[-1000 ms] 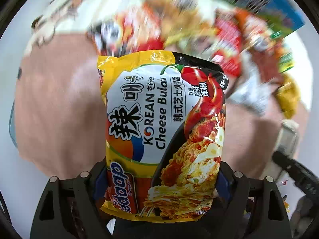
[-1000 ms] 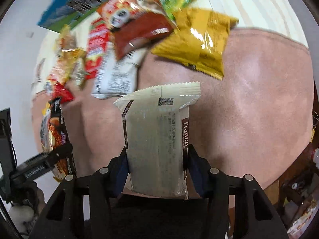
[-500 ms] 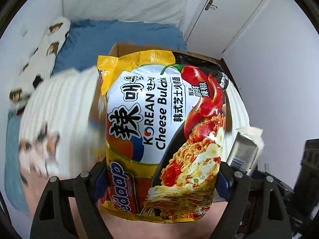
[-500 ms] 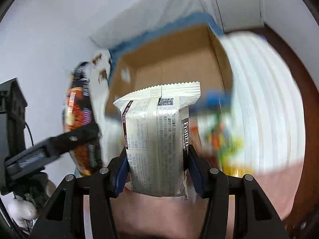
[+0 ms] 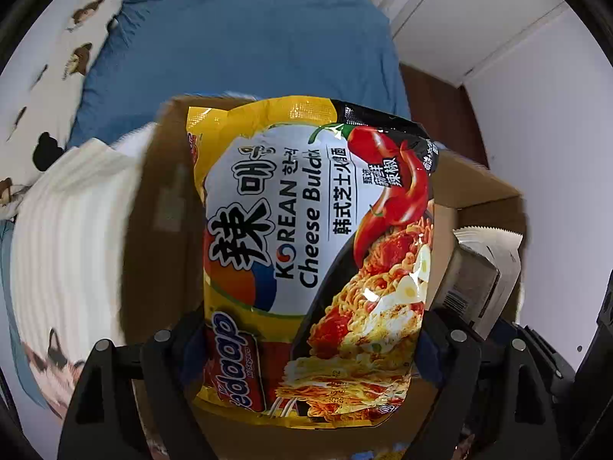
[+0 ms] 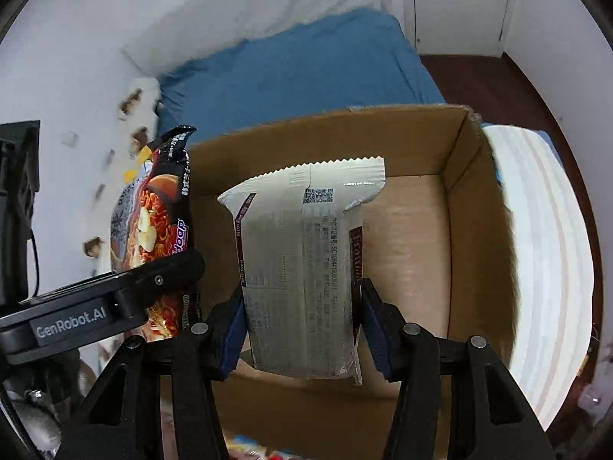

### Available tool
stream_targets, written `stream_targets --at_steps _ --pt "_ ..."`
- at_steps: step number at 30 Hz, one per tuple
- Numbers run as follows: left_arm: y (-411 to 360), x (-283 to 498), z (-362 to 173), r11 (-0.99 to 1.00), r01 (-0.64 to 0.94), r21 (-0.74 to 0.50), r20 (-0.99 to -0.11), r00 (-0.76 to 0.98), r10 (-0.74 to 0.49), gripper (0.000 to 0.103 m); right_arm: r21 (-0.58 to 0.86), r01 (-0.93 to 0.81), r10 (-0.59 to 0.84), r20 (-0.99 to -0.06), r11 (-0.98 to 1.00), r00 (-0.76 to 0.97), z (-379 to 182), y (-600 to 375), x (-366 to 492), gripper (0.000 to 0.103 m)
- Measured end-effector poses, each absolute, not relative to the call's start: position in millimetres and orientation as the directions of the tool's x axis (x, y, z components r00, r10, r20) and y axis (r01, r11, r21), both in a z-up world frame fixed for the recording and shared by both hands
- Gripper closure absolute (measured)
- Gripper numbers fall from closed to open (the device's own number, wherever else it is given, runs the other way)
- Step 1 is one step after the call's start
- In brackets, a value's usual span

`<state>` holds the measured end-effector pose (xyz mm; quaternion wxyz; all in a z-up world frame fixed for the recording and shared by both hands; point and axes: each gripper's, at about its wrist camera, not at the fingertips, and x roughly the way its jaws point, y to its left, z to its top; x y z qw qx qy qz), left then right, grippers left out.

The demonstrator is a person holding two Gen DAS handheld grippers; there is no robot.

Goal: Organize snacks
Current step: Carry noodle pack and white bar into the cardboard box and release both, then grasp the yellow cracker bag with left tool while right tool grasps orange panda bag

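My left gripper (image 5: 310,341) is shut on a yellow packet of Korean cheese noodles (image 5: 306,237) and holds it upright over an open cardboard box (image 5: 161,230). My right gripper (image 6: 300,326) is shut on a white snack packet (image 6: 302,268) with a serrated top edge, held upright over the same box (image 6: 479,253). In the right wrist view the noodle packet (image 6: 153,226) and the left gripper are just to the left. In the left wrist view the white packet (image 5: 482,272) is at the right. The box floor that shows is bare.
The box stands on a white striped blanket (image 6: 544,268) in front of a blue bed sheet (image 5: 237,57). A white door (image 5: 475,15) and dark wooden floor (image 6: 490,80) lie behind. A few bright wrappers (image 6: 253,448) show at the bottom edge.
Both grippers have swung up from the pile of snacks on the pink cloth to the cardboard box. They now hold their packets closer over its opening.
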<state>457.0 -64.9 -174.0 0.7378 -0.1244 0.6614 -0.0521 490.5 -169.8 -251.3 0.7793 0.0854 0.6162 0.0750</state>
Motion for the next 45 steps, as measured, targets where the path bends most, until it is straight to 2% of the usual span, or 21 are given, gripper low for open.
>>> stream_targets --at_steps 7,10,11,12,14,19,26,32,45 --pt "-95.4 480.3 -203.2 0.968 -0.077 -0.238 -0.971 -0.003 -0.239 0.018 0.165 -0.015 0.166 -0.978 0.986 0.128 -319.9 -171.0 544.4 0.046" --pt "-97.4 485.8 -215.4 0.969 -0.079 -0.233 -0.971 -0.044 -0.237 0.017 0.147 -0.039 0.149 -0.986 0.988 0.068 -346.3 -169.6 556.6 0.041" --pt "-98.2 486.5 -216.7 0.973 -0.074 -0.218 -0.974 -0.045 -0.221 0.015 0.130 -0.052 0.133 -0.990 0.990 0.056 -351.8 -168.9 560.7 0.033" --pt "-99.4 487.0 -216.4 0.977 -0.067 -0.204 -0.977 -0.045 -0.207 0.013 0.124 -0.060 0.127 -0.990 0.990 0.054 -359.0 -169.3 564.8 0.021" --pt "-99.2 486.9 -214.0 0.975 -0.061 -0.215 -0.975 -0.038 -0.218 0.008 0.124 -0.063 0.128 -0.990 0.990 0.065 -363.8 -172.9 568.5 0.008" --pt "-90.9 481.7 -203.7 0.969 -0.061 -0.239 -0.971 -0.007 -0.240 0.008 0.151 -0.046 0.154 -0.986 0.987 0.064 -362.6 -184.0 578.5 0.008" --pt "-80.6 452.5 -162.8 0.985 -0.031 -0.170 -0.977 0.137 -0.165 0.008 0.144 -0.044 0.149 -0.981 0.989 0.121 -331.5 -195.8 554.7 0.007" --pt "-70.6 408.6 -126.4 0.993 -0.011 -0.115 -0.957 0.268 -0.108 0.008 0.126 -0.035 0.131 -0.967 0.991 0.220 -261.8 -187.2 478.9 0.007" --pt "-56.5 319.4 -84.6 0.997 -0.024 -0.067 -0.886 0.462 -0.048 0.008 0.074 -0.068 0.096 -0.901 0.995 0.423 -187.1 -178.9 381.5 0.007"
